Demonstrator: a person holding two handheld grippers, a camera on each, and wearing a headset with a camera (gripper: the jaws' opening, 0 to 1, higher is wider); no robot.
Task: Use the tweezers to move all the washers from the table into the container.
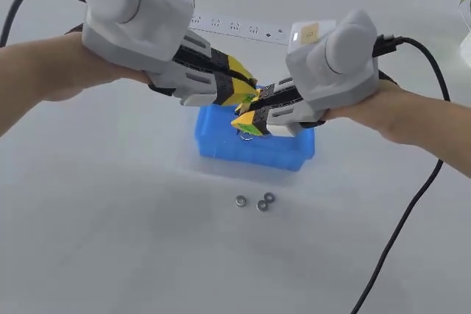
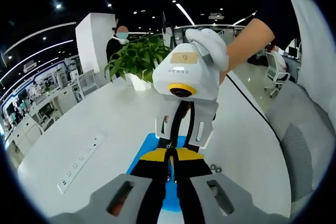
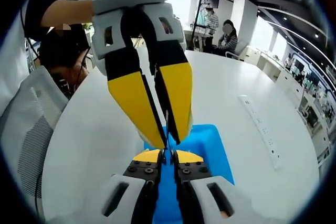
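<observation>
A blue container stands mid-table, and both grippers meet tip to tip above it. My left gripper comes in from the left, shut on thin metal tweezers that run between its yellow jaws. My right gripper faces it from the right, its jaws closed around the tweezers' other end. A small metal loop hangs under the tips; I cannot tell what it is. Three washers lie on the table just in front of the container, also visible as washers.
A white power strip lies behind the container. A black cable trails from the right gripper across the table's right side. A potted plant stands at the far edge. People sit in the background.
</observation>
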